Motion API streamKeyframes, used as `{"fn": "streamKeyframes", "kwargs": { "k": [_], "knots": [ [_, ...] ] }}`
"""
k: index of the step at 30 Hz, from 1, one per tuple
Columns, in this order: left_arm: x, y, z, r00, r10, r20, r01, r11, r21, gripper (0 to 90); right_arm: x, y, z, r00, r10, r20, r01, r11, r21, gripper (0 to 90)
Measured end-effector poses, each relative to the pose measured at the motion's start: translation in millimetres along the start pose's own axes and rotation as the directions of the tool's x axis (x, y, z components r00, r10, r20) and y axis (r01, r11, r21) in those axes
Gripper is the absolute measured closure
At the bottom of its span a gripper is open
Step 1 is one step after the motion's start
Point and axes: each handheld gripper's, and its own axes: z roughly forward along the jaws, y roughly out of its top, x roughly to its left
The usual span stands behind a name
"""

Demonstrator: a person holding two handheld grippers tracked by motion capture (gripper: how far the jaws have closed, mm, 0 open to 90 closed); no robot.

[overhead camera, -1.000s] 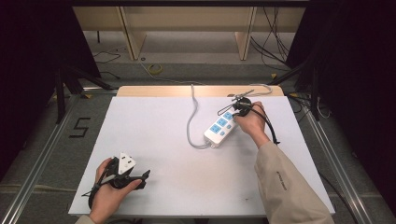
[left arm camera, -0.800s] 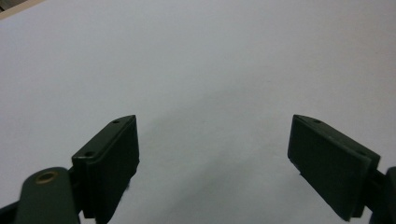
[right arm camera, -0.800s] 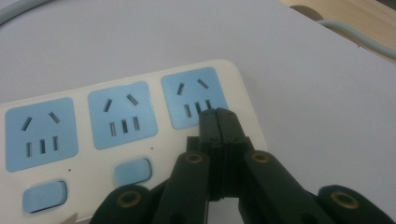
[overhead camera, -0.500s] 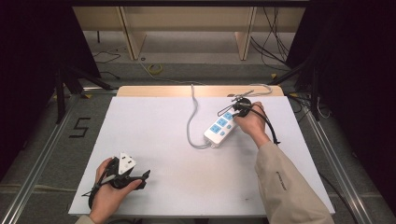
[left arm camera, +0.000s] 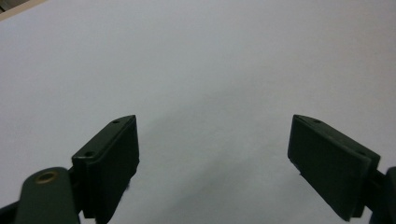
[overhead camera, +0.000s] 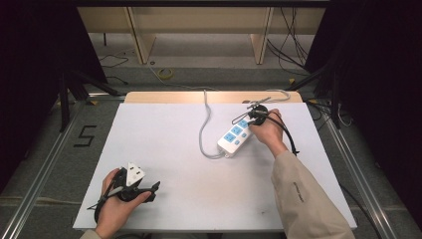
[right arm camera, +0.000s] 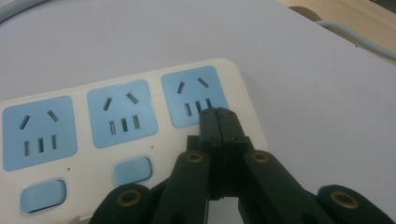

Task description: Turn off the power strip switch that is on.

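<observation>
Bench (overhead camera: 174,149): a white surface that carried a power strip and its cord.
Power strip (overhead camera: 235,136): white with blue sockets, lay toward the far right of the bench.
Cord (overhead camera: 203,124): grey, looped off the strip toward the far edge.
Right tongs (right arm camera: 218,122): jaws pressed together, empty, tips over the end socket.
Left tongs (left arm camera: 212,154): jaws spread wide, empty, above bare bench at the near left corner.

high view overlooks table (overhead camera: 189,199); gripper views sit close above it.
</observation>
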Motion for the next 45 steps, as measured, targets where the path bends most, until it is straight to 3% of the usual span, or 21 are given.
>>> {"fn": "streamKeyframes", "kwargs": {
  "k": [7,33,45],
  "knots": [
    [-0.1,0.0,0.2,1.0000,0.000,0.001,0.000,1.0000,0.001,16.7,-0.1,-0.4,1.0,0.9997,0.022,0.003,-0.022,0.9997,0.000,90.0],
    [-0.5,-0.1,0.4,1.0000,0.001,-0.001,-0.001,1.0000,0.001,16.7,-0.4,-2.5,0.7,0.9998,0.020,0.002,-0.020,0.9996,-0.018,90.0],
    [-0.3,0.1,0.6,1.0000,0.000,0.001,0.000,1.0000,0.000,16.7,-1.9,-3.3,0.6,0.9992,0.040,-0.009,-0.040,0.9989,-0.023,90.0]
  ]
}}
